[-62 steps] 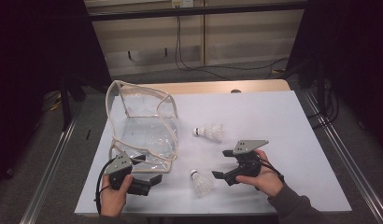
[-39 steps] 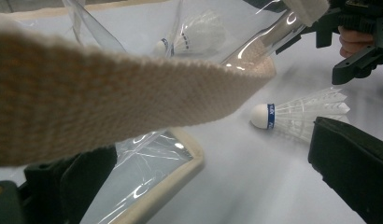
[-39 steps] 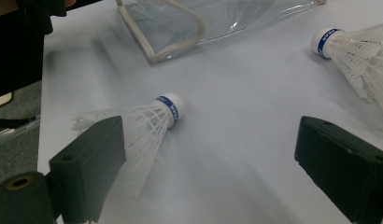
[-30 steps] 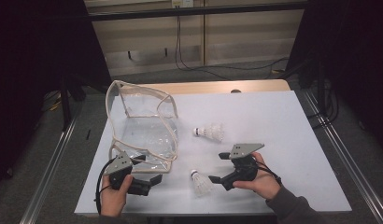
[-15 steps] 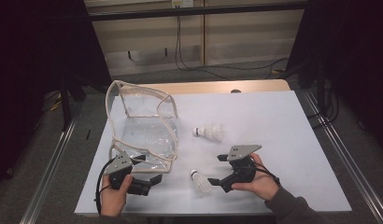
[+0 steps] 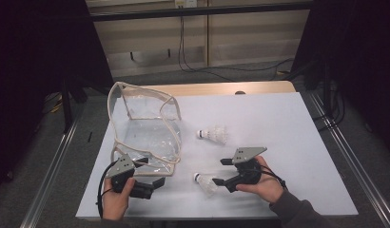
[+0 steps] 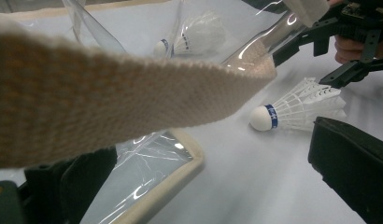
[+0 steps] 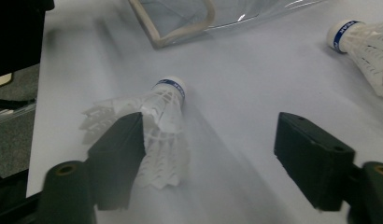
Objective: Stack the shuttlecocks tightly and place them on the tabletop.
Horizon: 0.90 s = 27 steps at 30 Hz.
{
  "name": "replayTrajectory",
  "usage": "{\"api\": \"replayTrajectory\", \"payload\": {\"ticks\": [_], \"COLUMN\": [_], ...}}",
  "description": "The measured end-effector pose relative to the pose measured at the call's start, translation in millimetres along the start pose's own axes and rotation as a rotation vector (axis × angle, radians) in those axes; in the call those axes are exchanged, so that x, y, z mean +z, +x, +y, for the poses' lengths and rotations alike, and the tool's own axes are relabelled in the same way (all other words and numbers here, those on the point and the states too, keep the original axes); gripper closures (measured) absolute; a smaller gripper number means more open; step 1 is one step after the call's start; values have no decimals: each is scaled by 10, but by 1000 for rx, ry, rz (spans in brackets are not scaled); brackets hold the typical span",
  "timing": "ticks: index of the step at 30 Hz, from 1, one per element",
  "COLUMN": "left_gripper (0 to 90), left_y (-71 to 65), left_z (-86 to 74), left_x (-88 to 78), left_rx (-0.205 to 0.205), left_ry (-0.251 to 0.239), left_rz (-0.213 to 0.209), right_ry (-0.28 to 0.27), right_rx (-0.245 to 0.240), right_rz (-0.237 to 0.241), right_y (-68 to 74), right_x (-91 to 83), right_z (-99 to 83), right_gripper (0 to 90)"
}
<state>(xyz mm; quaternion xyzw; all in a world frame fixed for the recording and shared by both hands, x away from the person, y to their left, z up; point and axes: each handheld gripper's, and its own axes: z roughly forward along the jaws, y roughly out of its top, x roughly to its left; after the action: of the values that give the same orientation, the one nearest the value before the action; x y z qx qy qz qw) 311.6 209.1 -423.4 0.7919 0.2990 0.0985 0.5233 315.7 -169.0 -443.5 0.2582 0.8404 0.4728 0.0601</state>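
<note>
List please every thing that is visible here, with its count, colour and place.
Shuttlecock: 2, white with blue band; one at the right gripper, the other farther back, mid-table.
Bag: 1, clear with beige trim; left half of table, its strap lying over the left gripper.
Table: 1, white top; centre.
Cables: a few, black; on the floor behind the table.
Left gripper: 1, black; near left edge, at the bag's front rim.
Right gripper: 1, black; jaws have just been closing, one jaw touching the near shuttlecock, the other apart.
Hands: 2; left, right, holding the grippers.
</note>
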Motion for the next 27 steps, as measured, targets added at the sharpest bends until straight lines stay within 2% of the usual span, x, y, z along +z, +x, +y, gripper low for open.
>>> {"api": "replayTrajectory", "payload": {"ticks": [6,11,22,27], "left_gripper": [11,11,11,11], "left_y": [1,3,1,4], "left_z": [-1,0,1,2], "left_x": [0,-2,-2,-3], "left_rx": [0,3,3,4], "left_ry": [0,1,1,2], "left_rz": [-1,-3,-1,-2], "right_ry": [12,25,16,31], "right_rx": [-28,-40,-39,-56], "right_rz": [6,24,17,29], "right_y": [3,33,3,21], "right_x": [13,30,-31,23], "right_z": [0,1,14,12], "right_gripper": [386,392,379,444]}}
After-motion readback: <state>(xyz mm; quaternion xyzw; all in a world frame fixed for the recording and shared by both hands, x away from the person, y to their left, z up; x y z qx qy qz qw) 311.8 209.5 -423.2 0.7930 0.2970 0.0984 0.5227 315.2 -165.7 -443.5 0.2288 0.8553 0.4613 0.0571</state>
